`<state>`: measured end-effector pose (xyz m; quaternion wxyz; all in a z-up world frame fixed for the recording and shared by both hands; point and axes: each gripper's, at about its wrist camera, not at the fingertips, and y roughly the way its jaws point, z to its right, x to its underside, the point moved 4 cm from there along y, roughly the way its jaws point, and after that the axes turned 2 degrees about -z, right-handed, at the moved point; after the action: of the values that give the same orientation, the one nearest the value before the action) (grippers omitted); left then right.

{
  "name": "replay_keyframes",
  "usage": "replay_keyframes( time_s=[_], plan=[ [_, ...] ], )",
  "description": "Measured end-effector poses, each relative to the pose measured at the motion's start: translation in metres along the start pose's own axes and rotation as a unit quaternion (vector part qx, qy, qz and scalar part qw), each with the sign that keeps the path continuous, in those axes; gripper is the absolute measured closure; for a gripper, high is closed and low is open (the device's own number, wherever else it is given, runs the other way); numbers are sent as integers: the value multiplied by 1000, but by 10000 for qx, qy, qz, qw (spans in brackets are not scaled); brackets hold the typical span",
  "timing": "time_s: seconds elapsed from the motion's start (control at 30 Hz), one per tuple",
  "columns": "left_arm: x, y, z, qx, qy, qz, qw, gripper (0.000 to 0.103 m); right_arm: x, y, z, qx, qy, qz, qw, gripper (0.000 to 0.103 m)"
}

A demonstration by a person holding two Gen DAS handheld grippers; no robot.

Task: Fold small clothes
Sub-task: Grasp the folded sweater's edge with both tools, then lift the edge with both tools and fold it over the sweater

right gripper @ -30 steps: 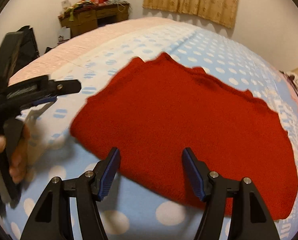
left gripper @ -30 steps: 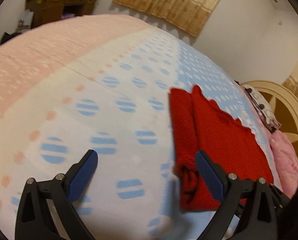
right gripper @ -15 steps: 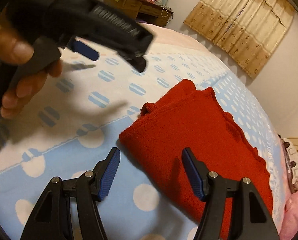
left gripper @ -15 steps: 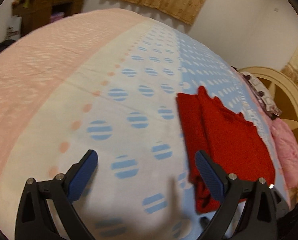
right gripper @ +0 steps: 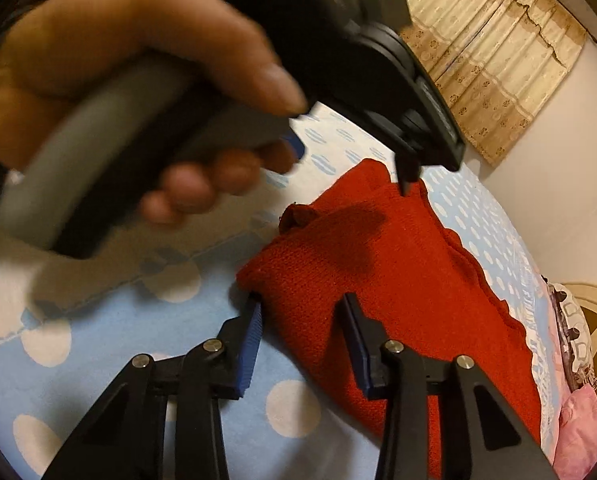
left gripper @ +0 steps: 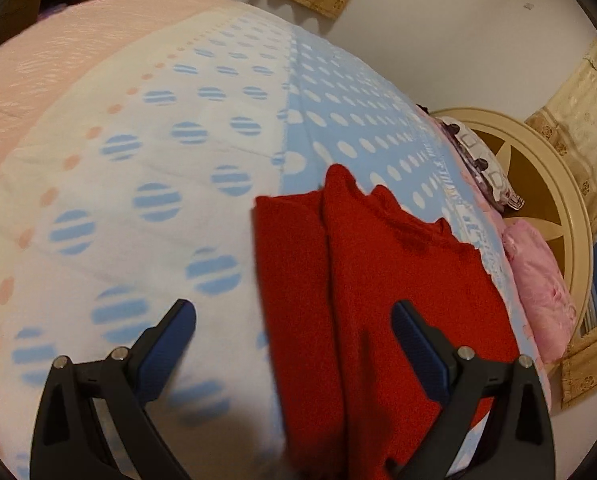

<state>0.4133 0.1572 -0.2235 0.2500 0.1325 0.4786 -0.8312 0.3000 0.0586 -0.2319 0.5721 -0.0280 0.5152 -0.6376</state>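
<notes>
A folded red knitted garment [left gripper: 378, 280] lies on the dotted bedspread [left gripper: 158, 200]; it also shows in the right wrist view [right gripper: 398, 280]. My left gripper [left gripper: 294, 320] is open and hovers over the garment's left edge, holding nothing. My right gripper [right gripper: 302, 312] is part closed, with its jaws on either side of the garment's near corner; the cloth is between the pads and does not look pinched. The hand with the left gripper's body [right gripper: 338, 60] fills the upper left of the right wrist view, above the garment.
A cream headboard [left gripper: 546, 200] stands at the right. A pink pillow [left gripper: 538, 288] and a patterned pillow [left gripper: 482, 164] lie against it. Curtains [right gripper: 490, 56] hang on the far wall. The bedspread turns pink at the far left [left gripper: 58, 52].
My left gripper has moved right, over the garment's left edge. My right gripper has narrowed and moved up to the garment's near corner. The left hand has come closer to the right camera.
</notes>
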Motion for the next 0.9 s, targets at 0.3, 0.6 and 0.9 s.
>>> replay_keyframes(
  time_s=[0.3,0.6,0.9],
  plan=[
    [-10,15,13,169,247,-105,9995,21,1,2,4,50,89,29,9999,72],
    [-15,23,12,271,249,-311,9988,84,-1,-5,4,109,127,128,9998,92],
    [-19,14,16,574,112,-155,9982,87,-2,-20,21,157,304,303,9990,94]
  ],
)
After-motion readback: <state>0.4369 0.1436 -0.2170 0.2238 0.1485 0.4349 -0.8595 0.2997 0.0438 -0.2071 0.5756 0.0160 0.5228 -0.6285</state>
